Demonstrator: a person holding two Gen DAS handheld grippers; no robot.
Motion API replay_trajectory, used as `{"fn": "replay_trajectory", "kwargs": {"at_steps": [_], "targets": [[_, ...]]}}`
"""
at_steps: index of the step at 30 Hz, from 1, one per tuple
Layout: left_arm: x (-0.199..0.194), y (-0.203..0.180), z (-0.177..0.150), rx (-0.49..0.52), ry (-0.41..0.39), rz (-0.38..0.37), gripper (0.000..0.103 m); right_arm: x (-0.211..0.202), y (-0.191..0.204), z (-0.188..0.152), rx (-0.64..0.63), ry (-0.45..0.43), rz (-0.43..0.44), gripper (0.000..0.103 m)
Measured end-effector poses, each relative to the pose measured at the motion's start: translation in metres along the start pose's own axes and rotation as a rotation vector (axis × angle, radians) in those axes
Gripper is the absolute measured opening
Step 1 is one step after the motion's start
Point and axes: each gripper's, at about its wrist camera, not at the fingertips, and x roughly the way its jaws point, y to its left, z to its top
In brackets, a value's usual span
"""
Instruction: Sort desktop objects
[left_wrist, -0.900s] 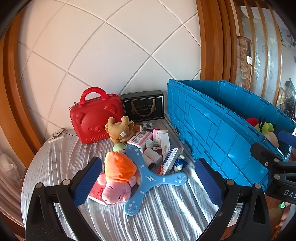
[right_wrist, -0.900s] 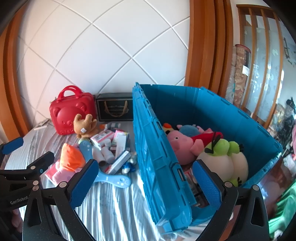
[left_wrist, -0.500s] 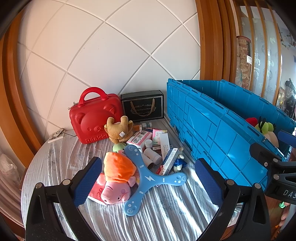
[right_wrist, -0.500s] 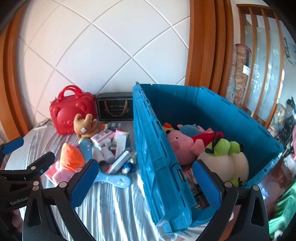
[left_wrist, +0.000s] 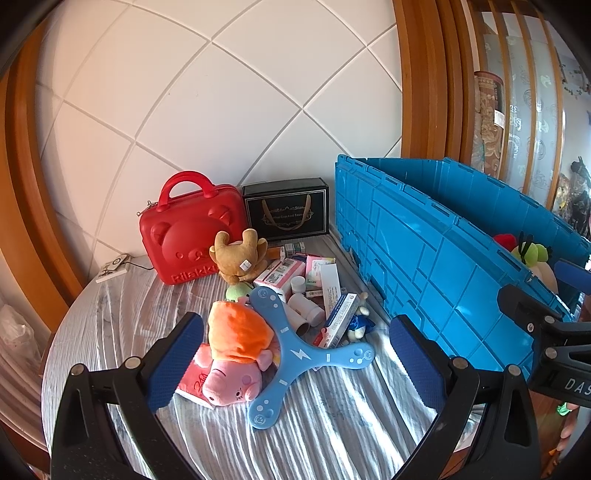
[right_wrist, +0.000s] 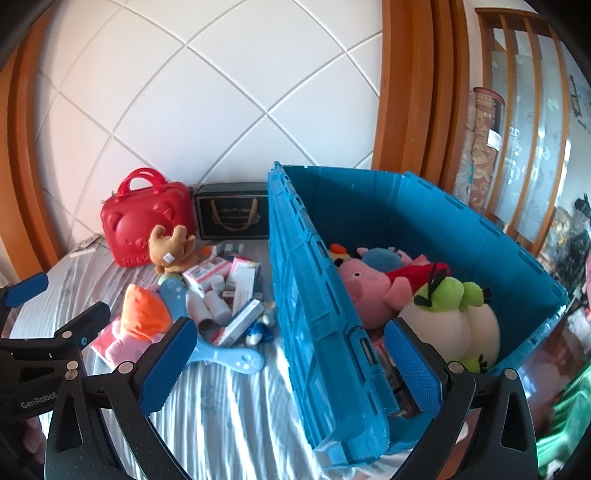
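Both the left gripper (left_wrist: 295, 354) and the right gripper (right_wrist: 288, 365) stand wide and empty. The boomerang (left_wrist: 295, 347) lies over the pig toy (left_wrist: 232, 373), so a grab there may drag both.

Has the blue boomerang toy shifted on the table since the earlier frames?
No. The blue boomerang toy lies at the same spot beside the pink pig plush, its arm no nearer the blue crate.
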Motion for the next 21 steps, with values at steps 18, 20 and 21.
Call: {"fn": "replay_trajectory", "kwargs": {"at_steps": [18,20,21], "targets": [[0.0021,0.0027,0.0001,-0.011,0.008,0.012,0.102,0.0059,0.0025,0.0021,-0.013,0.006,0.028,0.103],[0.0025,0.0032,0.0,-0.014,0.011,0.018,0.102,0.0072,0.0041,0.0029,-0.02,0.005,0.036,0.103],[0.003,0.0032,0.0001,-0.015,0.012,0.021,0.102,0.0081,0.0047,0.0034,-0.024,0.004,0.041,0.103]]}}
